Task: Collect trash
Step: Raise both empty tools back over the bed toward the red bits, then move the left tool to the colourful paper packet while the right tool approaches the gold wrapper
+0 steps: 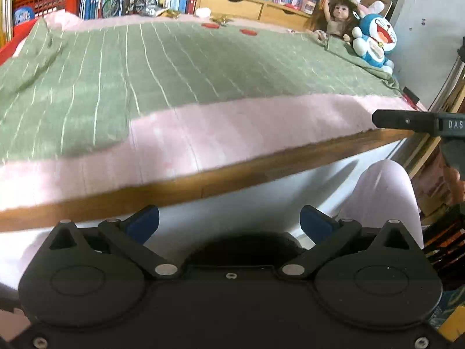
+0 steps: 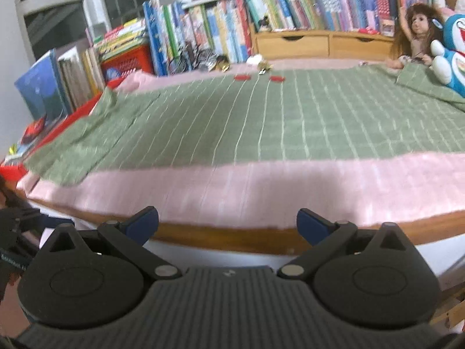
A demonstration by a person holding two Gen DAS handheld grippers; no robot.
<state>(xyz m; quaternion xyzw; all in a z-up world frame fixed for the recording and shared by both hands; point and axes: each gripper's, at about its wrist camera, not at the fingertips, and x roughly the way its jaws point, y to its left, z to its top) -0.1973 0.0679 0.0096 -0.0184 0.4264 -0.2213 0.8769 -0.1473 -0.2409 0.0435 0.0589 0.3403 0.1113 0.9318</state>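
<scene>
While both claws are held low at the near edge of the bed (image 2: pixel 232 234), nothing is gripped by either. The left claw (image 1: pixel 229 221) is seen with its blue fingertips (image 1: pixel 145 222) spread wide apart and only the white bed side behind the gap; the right claw (image 2: pixel 227 222) is likewise spread wide, its gap empty. This wide spread is judged to be a readiness for a pick, since no trash lies within reach yet.

The trash is found far ahead of both claws, well across the green striped blanket (image 2: pixel 261 122), near the row of books (image 2: pixel 203 26). Two flat red scraps (image 2: pixel 243 77) are seen ahead of the right claw and slightly above its centre line, with shiny gold wrappers (image 2: pixel 263 66) and a crumpled white wad (image 2: pixel 255 59) just beyond them. In the left view the red scraps (image 1: pixel 210 25) lie far ahead too, near the wooden drawers (image 1: pixel 232 7).

A doll (image 2: pixel 415 37) and a blue plush toy (image 2: pixel 453 55) are propped far ahead and to the right, tucked under the blanket's edge; they are judged to be kept things, not trash. A long reach over the bed is judged to be needed first.
</scene>
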